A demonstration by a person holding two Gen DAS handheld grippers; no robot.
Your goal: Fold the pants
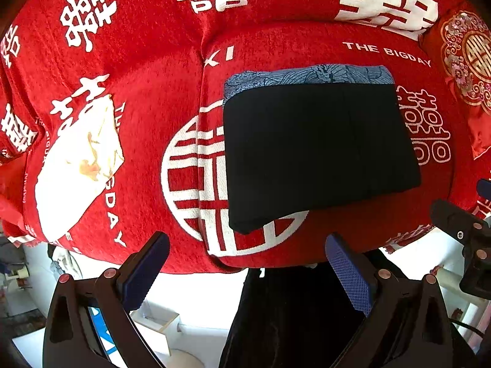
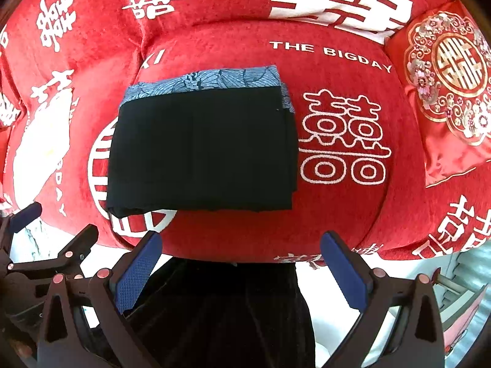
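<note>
Black pants (image 1: 319,150), folded rectangle, red sofa (image 1: 147,76)

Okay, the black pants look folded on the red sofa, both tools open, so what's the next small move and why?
Probably draw both tools back and stop. The black pants already lie as a compact rectangle on the red sofa cover, atop a blue patterned garment. The left tool and right tool are open, holding nothing. Only the front-left corner looks slightly uneven.

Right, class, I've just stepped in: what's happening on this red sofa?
A person holds two tongs, both open and empty, held back from the sofa's front edge. The black pants lie folded into a neat rectangle on the red seat cushion, atop a blue patterned garment. The left tongs and right tongs touch nothing.
</note>
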